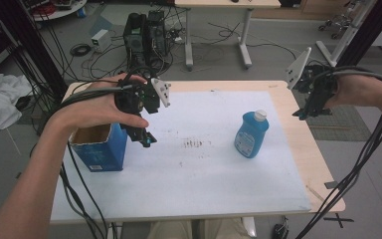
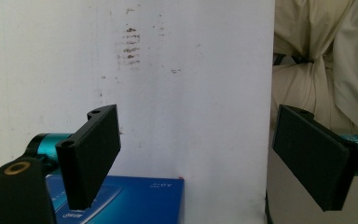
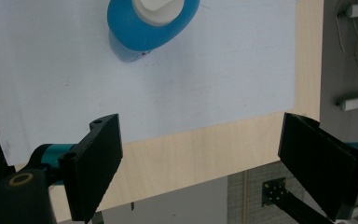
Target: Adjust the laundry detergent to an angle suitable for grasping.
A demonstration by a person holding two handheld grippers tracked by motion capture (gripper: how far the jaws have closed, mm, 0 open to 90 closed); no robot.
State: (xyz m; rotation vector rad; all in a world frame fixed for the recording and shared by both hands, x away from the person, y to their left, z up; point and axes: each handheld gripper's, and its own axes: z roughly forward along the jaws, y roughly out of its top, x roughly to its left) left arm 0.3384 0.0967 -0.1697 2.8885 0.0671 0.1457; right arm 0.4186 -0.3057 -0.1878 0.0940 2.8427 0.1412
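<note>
Both the left gripper point(image 1: 146, 137) and right gripper point(image 1: 311, 110) gape wide, empty; the blue bottle point(image 1: 251, 133) at the right looks smooth, probably slippery, best gripped across its narrower flattened body.

The high view looks forward and down on the whole pale wooden table point(image 1: 298, 149) and its white sheet point(image 1: 189, 169). The left gripper view faces steeply down, close above the sheet's smudged middle point(image 2: 130, 46), toward the person's side. The right gripper view hangs over the table's edge, apparently higher; it shares the blue white-capped plastic bottle point(image 3: 151, 21) with the high view point(image 1: 251, 134).
</note>
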